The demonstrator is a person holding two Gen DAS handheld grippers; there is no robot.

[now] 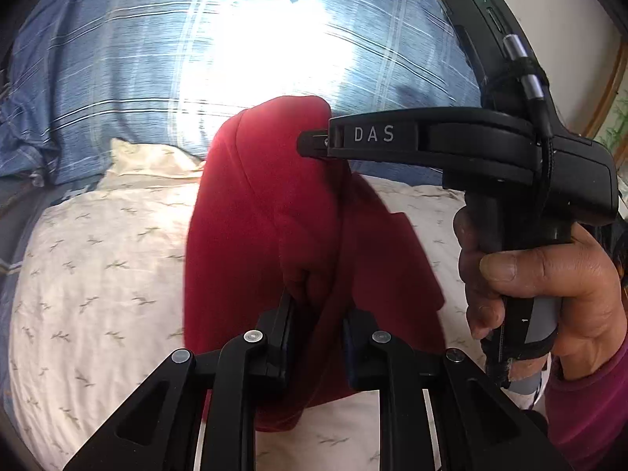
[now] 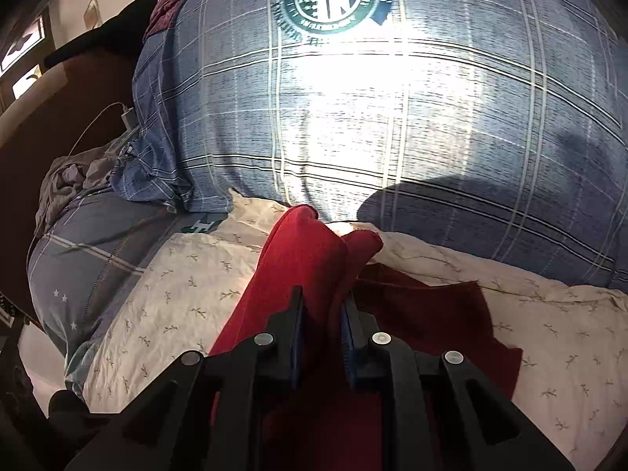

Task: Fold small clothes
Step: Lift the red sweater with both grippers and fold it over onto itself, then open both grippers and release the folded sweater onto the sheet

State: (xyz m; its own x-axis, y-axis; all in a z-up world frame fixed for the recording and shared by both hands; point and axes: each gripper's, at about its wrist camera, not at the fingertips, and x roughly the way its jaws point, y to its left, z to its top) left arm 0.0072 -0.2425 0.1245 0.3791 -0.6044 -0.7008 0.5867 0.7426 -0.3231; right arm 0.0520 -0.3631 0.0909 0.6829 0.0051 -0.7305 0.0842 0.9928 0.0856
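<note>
Red garment [image 1: 251,235] pinched by both: left hand-held gripper [image 1: 318,314], right hand-held gripper [image 2: 322,314].

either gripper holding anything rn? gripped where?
Both grip the red garment. Left gripper pinches a bunched fold near its lower edge; right gripper clamps a raised fold, seen at the cloth's top in the left view.
</note>
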